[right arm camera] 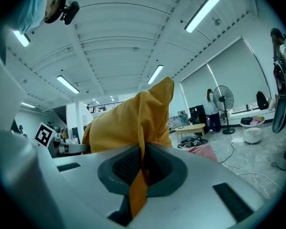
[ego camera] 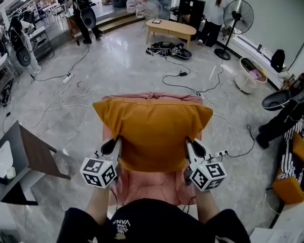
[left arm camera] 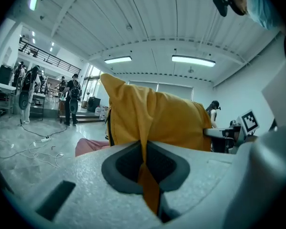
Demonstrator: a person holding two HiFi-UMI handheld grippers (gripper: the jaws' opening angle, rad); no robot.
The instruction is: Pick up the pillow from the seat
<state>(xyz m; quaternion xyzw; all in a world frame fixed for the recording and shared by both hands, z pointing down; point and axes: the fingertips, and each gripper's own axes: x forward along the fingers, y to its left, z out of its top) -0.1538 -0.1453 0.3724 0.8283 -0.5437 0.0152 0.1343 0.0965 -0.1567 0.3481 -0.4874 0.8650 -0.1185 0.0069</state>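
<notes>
While left claw point(ego camera: 113, 149) and right claw point(ego camera: 191, 148) clamp its lower edge, pillow point(ego camera: 153, 128) stands upright over seat point(ego camera: 142, 185).
Thin fabric pinch only — raise both evenly, no jerks.

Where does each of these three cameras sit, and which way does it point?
Head view: on the person's head, looking steeply down at the yellow pillow and pink seat; forearms, dark shirt and both grippers show.
Left gripper view: rides the left gripper, looking along its jaws, shut on the pillow's edge, toward the ceiling.
Right gripper view: rides the right gripper, likewise shut on pillow fabric.
Shared: both gripper views see the same pillow from opposite sides.
</notes>
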